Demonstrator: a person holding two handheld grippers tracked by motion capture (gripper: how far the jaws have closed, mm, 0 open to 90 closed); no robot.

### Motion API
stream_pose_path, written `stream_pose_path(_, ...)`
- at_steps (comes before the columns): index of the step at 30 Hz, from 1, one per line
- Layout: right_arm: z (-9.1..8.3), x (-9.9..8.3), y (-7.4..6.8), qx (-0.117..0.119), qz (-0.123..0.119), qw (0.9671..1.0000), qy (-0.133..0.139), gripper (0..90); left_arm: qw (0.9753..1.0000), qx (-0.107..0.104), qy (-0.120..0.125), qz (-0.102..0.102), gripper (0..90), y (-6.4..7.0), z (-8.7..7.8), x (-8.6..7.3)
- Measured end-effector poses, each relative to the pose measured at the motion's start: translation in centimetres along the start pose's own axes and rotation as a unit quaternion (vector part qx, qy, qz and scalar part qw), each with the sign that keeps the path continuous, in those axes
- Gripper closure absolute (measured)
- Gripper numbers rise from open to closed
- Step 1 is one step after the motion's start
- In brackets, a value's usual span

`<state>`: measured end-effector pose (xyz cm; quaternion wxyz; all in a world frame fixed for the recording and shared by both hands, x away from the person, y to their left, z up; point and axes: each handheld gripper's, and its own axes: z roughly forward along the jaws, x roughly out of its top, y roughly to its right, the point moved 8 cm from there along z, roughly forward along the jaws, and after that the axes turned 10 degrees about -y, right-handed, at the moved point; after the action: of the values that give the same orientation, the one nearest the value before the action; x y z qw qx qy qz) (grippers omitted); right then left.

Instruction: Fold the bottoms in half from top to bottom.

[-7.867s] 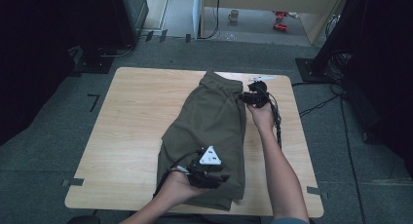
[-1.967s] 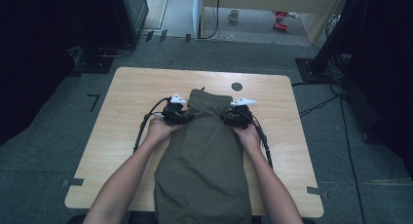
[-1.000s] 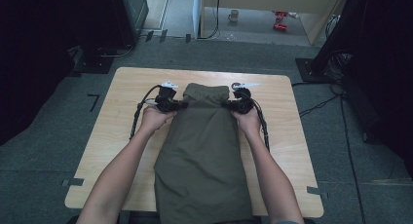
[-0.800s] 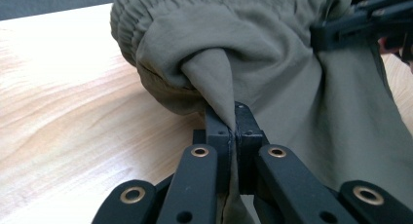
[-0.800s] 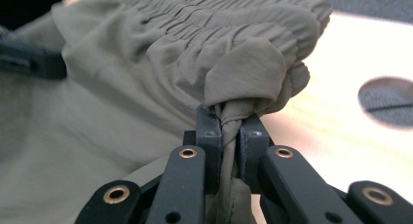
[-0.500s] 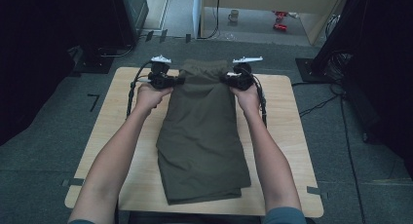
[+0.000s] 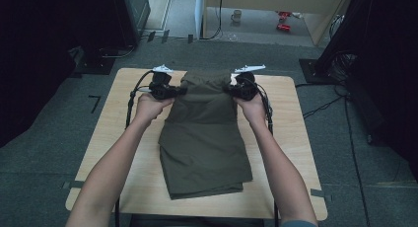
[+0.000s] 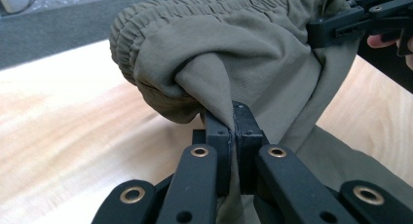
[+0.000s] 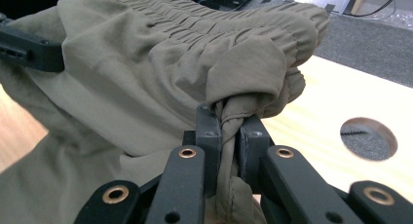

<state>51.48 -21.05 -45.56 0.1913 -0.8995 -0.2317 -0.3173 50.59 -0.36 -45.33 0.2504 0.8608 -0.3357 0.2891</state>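
An olive-green pair of trousers [image 7: 204, 138] lies lengthwise down the middle of the wooden table [image 7: 118, 133], folded, with its elastic waistband [image 8: 214, 14] at the far end. My left gripper [image 7: 173, 91] is shut on the waistband's left corner; cloth is pinched between its jaws [image 8: 234, 136]. My right gripper [image 7: 230, 89] is shut on the right corner, with bunched cloth squeezed between its jaws [image 9: 228, 131]. Both corners are lifted off the table, so the waistband [image 9: 219, 19] hangs stretched between the grippers. The far gripper [image 8: 360, 19] shows in the left gripper view's upper right.
A round hole [image 9: 368, 138] is cut in the tabletop near the far right corner. Black curtains and equipment stands surround the table. Cables [image 7: 133, 96] trail from both grippers over the table's far part. Bare wood lies on both sides of the trousers.
Both grippers have carried the waistband from the table's middle toward the far edge, dragging the trousers along. Earlier still, the grippers held opposite ends of the garment.
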Motion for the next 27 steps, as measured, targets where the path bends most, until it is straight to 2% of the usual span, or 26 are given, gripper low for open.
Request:
stream_pose_path(7,-0.7,-2.8,-1.4,0.019,-0.002,0.9998,-0.011,82.1,0.9997,0.002,-0.015,0.02,89.6,2.2,-0.4,-2.8)
stream_pose_path(11,-1.2,-4.2,-2.4,0.026,-0.013,0.9995,-0.011,81.8,0.9995,0.003,-0.016,0.026,89.6,3.3,-0.9,-4.3)
stream_pose_path(13,-1.4,-5.0,-3.0,0.029,-0.017,0.9994,-0.01,81.8,0.9996,0.001,-0.015,0.023,89.6,3.8,-1.1,-5.2)
stream_pose_path(16,-1.6,-6.1,-3.7,0.028,-0.031,0.999,-0.012,81.6,0.9993,0.008,-0.017,0.034,89.5,4.7,-1.3,-6.5)
stream_pose_path(19,-1.7,-7.4,-4.3,0.034,-0.033,0.9988,-0.014,81.4,0.9994,0.002,-0.012,0.033,89.4,5.6,-1.4,-7.9)
stream_pose_path(22,-1.6,-8.9,-4.8,0.043,-0.031,0.9984,-0.017,81.2,0.9993,0.0,-0.018,0.031,89.3,6.2,-1.1,-9.6)
stream_pose_path(27,-0.2,-11.9,-5.3,0.048,-0.026,0.9977,-0.039,81.2,0.9981,0.001,-0.051,0.033,89.3,6.6,0.5,-12.5)
